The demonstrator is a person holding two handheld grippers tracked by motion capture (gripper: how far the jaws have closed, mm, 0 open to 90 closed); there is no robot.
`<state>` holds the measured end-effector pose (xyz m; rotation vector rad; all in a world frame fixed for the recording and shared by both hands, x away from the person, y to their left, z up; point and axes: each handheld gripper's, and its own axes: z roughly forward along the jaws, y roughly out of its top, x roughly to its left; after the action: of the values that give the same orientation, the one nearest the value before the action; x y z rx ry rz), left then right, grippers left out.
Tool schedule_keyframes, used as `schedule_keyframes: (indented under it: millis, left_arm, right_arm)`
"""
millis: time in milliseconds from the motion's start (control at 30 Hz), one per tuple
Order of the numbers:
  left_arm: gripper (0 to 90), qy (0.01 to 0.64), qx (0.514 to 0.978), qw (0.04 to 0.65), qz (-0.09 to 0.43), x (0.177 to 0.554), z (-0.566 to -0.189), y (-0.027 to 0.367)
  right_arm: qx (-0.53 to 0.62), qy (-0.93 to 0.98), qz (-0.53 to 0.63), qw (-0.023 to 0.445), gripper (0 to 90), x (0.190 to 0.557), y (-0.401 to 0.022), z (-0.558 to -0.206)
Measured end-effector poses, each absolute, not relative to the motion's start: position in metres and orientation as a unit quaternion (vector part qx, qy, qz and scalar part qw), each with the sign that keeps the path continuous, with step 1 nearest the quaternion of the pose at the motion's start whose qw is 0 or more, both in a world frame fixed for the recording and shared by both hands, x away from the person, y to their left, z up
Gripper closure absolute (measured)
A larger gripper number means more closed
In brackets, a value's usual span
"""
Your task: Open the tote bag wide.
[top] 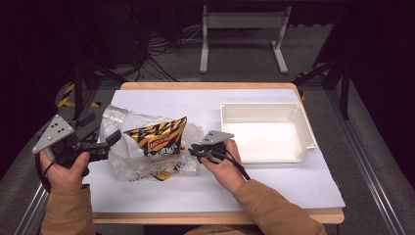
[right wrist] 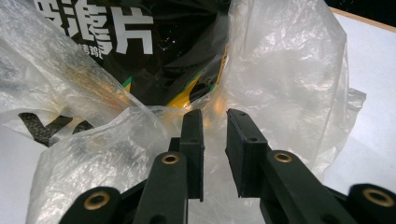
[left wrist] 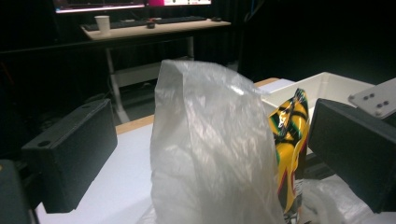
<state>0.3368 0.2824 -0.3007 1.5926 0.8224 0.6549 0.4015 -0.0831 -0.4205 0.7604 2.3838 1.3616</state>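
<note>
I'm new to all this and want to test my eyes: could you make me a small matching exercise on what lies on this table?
Things:
1. snack packet
2. plastic bag
3. tray
4. left hand-held gripper

Descriptions:
a. white, on the table's right side
b. clear and crinkled
c. yellow and black
d. jaws wide apart beside the bag

Pairs: 1-c, 2-b, 3-a, 4-d

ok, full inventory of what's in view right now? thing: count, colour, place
clear plastic bag: 1, translucent, left-centre of table, around the snack bag
snack bag: 1, yellow and black, inside the plastic bag
bin: 1, white, right of table
table: 1, white top with wood edge
left tool: 1, black, jaws wide apart either side of a raised fold of bag
right tool: 1, black, jaws narrowly parted at the bag's right edge
</note>
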Motion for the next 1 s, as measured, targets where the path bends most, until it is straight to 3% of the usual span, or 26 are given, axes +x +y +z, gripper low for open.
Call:
schedule_keyframes:
  millis: [367,500,633,733,833,1000]
  left_arm:
    - [9.8,0.334,0.692,0.575,0.282,0.348,-0.288,0.27]
    - [25.8,0.324,0.699,0.568,0.29,0.351,-0.286,0.268]
    - [66.0,0.326,0.702,0.558,0.298,0.35,-0.291,0.272]
    - [82.4,0.34,0.701,0.555,0.294,0.351,-0.298,0.278]
    - [89.5,0.344,0.702,0.551,0.291,0.351,-0.302,0.283]
    - [89.9,0.351,0.715,0.537,0.28,0.351,-0.316,0.282]
  right_arm:
    - [0.263,0.827,0.473,0.149,76.3,0.401,-0.085,-0.418]
    - [0.261,0.828,0.474,0.149,76.0,0.401,-0.085,-0.418]
    - [0.26,0.828,0.473,0.15,76.0,0.401,-0.085,-0.418]
    - [0.26,0.828,0.473,0.151,76.1,0.4,-0.085,-0.417]
    - [0.26,0.828,0.473,0.151,76.2,0.4,-0.085,-0.418]
    - [0.26,0.828,0.474,0.151,76.2,0.4,-0.085,-0.418]
